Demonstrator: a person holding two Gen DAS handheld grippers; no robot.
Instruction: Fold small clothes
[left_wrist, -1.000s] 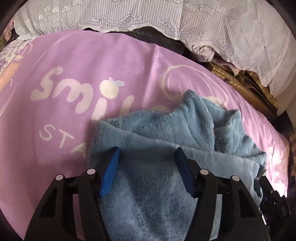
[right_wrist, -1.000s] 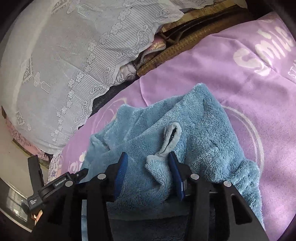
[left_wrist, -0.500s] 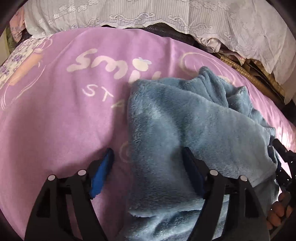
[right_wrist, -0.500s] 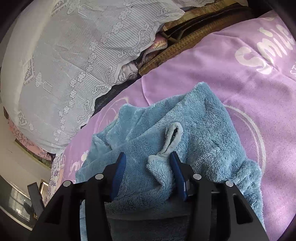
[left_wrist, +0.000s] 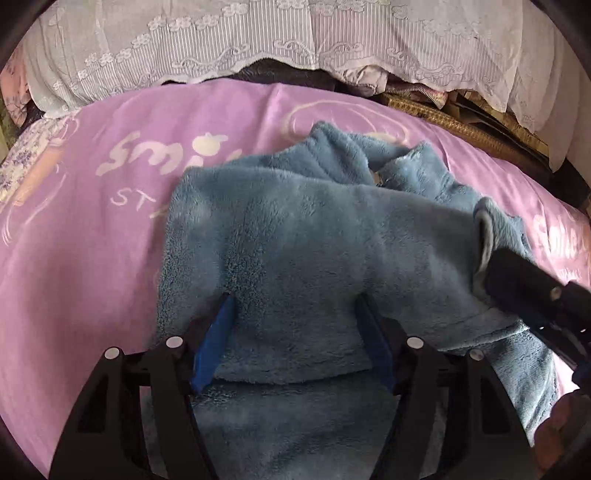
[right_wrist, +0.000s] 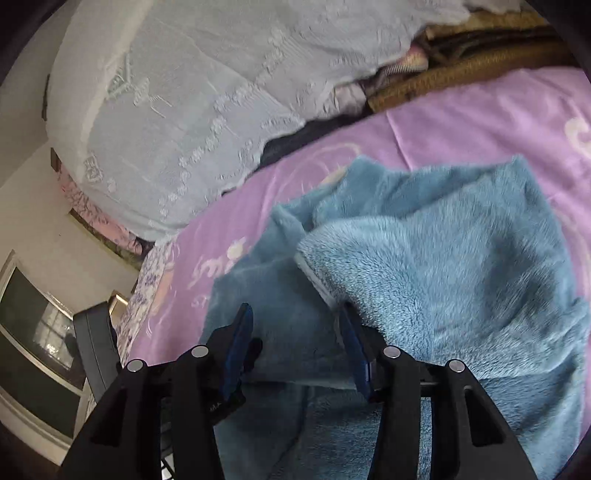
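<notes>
A fluffy blue fleece garment (left_wrist: 314, 236) lies crumpled on a pink "smile" blanket (left_wrist: 85, 236); it also shows in the right wrist view (right_wrist: 443, 266). My left gripper (left_wrist: 293, 332) is open, its blue pads resting over a folded layer of the fleece. My right gripper (right_wrist: 295, 332) is open; a grey-lined sleeve cuff (right_wrist: 317, 280) lies against its right finger, not clamped. The right gripper's black body (left_wrist: 532, 291) shows in the left wrist view beside the cuff (left_wrist: 484, 240).
A white lace cover (left_wrist: 295, 40) hangs over piled bedding behind the blanket. A woven mat edge (left_wrist: 461, 129) lies at the back right. In the right wrist view a grey chair back (right_wrist: 96, 343) and a window (right_wrist: 33, 332) are at left.
The right gripper let go of the sleeve cuff and opened wider, swinging left. The left gripper moved back over the fleece and now straddles a folded layer.
</notes>
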